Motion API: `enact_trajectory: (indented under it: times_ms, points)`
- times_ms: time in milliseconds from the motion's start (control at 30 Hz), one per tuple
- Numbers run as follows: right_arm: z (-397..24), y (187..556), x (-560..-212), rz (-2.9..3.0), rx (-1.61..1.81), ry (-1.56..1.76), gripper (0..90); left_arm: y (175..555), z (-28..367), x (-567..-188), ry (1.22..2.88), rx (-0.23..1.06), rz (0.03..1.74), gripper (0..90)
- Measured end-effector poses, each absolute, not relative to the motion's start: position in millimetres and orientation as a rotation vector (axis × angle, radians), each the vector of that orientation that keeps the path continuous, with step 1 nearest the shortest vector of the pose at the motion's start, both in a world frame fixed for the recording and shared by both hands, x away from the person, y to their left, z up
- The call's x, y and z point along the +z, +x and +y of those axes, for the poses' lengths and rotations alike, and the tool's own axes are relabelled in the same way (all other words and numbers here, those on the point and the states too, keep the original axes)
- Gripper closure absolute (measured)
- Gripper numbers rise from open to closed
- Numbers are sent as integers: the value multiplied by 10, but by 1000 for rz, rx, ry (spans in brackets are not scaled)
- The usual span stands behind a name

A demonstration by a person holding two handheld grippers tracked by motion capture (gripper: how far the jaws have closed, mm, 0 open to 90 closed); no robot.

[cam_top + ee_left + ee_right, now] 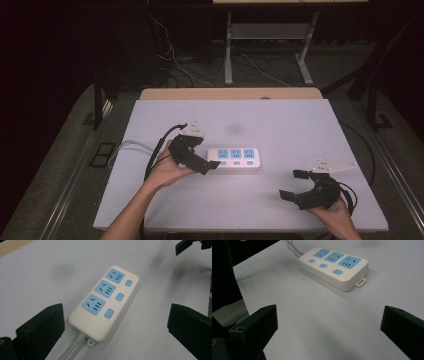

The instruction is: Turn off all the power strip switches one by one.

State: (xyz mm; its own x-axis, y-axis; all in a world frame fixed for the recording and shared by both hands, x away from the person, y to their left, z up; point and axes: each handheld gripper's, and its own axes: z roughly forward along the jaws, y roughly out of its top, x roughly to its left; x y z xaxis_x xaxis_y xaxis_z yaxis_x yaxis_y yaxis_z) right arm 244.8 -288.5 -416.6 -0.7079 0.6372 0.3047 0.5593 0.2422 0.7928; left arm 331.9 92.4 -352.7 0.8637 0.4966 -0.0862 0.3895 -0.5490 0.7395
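My left tongs hover wide apart over the strip's nine-o'clock end; right tongs wait spread at five o'clock. Next, I'd say: press a switch.

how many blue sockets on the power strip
3, in a row along the power strip: nearest the cord end, the middle one, and the far-end one. Each has a blue button beside it.

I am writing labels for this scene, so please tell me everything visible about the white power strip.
The power strip is a white, plastic-looking block with rounded corners, lying flat on the pale table. It has three blue sockets in a row, each beside a blue button. A white cable leaves one end, next to a small mounting tab. The left gripper hovers open at that end; contact cannot be judged.
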Motion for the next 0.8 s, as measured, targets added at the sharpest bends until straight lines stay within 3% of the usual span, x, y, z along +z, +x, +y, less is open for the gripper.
enact_trajectory:
  times_ms: [267, 400, 467, 733, 800]
  points:
    - [-2886, 2450, -4169, 2414, 1481, 1161, 9, 3400, 856, -3542, 2231, 140, 605, 107]
    - [-2886, 2452, -4169, 2413, 1481, 1160, 9, 3444, 837, -3569, 2231, 121, 597, 228]
    - [-2885, 2451, -4169, 2414, 1479, 1162, 9, 3460, 825, -3590, 2241, 113, 594, 338]
    - [-2883, 2451, -4169, 2416, 1473, 1162, 9, 3515, 790, -3660, 2258, 105, 588, 551]
    - [-2885, 2453, -4170, 2415, 1473, 1163, 9, 3531, 783, -3677, 2262, 94, 586, 657]
